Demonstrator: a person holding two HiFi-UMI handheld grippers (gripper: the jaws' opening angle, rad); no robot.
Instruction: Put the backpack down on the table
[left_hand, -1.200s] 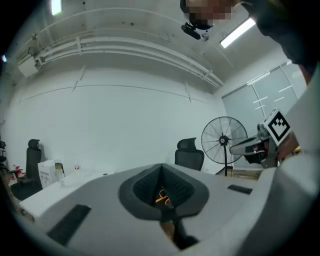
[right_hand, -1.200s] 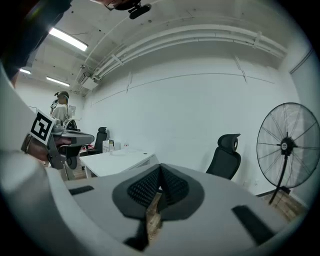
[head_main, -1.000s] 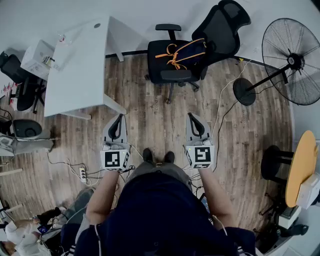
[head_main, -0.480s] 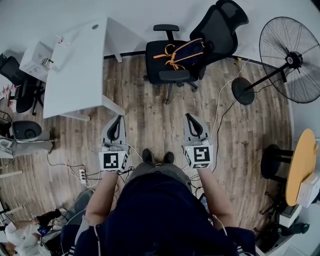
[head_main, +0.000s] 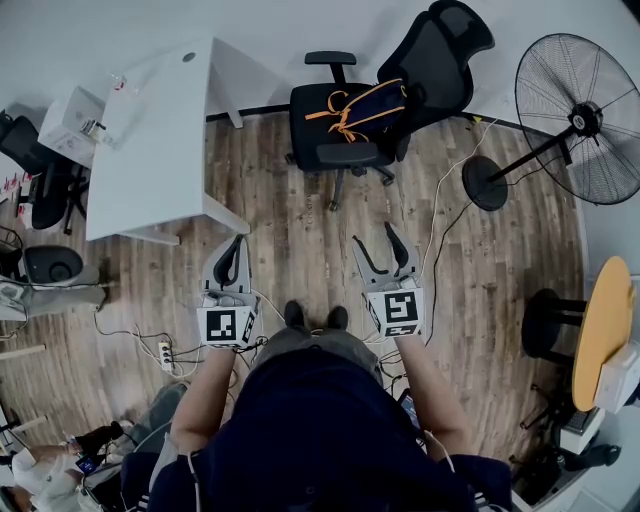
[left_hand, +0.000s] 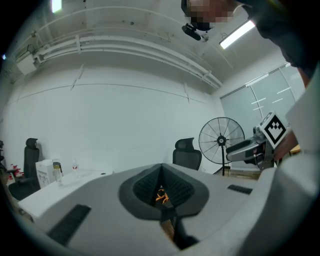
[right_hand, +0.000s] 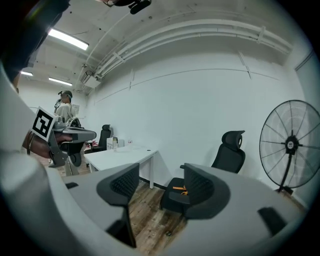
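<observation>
The backpack (head_main: 368, 106) is not on the table: it lies slumped on the padded seat of a black office chair (head_main: 330, 140) by the far wall, a soft dark-blue bag with bright orange straps looped loosely over its top. The table (head_main: 150, 150) is well apart from it to the left, a smooth white slab with square edges, bare across most of its top. A small white box (head_main: 75, 115) and a clear bottle (head_main: 121, 80) are at its far end. Between the two runs a floor (head_main: 300, 230) of grey-brown wood-grain planks with thin cables trailing across it. The person stands back from both, holding the tools out low in front. The left gripper (head_main: 237, 248) has its jaws pressed together, its ribbed black pads (left_hand: 145, 187) meeting in a narrow seam with nothing caught between them. The right gripper (head_main: 376, 243) has its jaws partway apart and opening, its curved grey fingers making a V. Its dark ridged pads (right_hand: 122, 184) have only open air between them, with the chair in the distance beyond. A tall pedestal fan (head_main: 580, 120) with a round wire cage stands at the right.
</observation>
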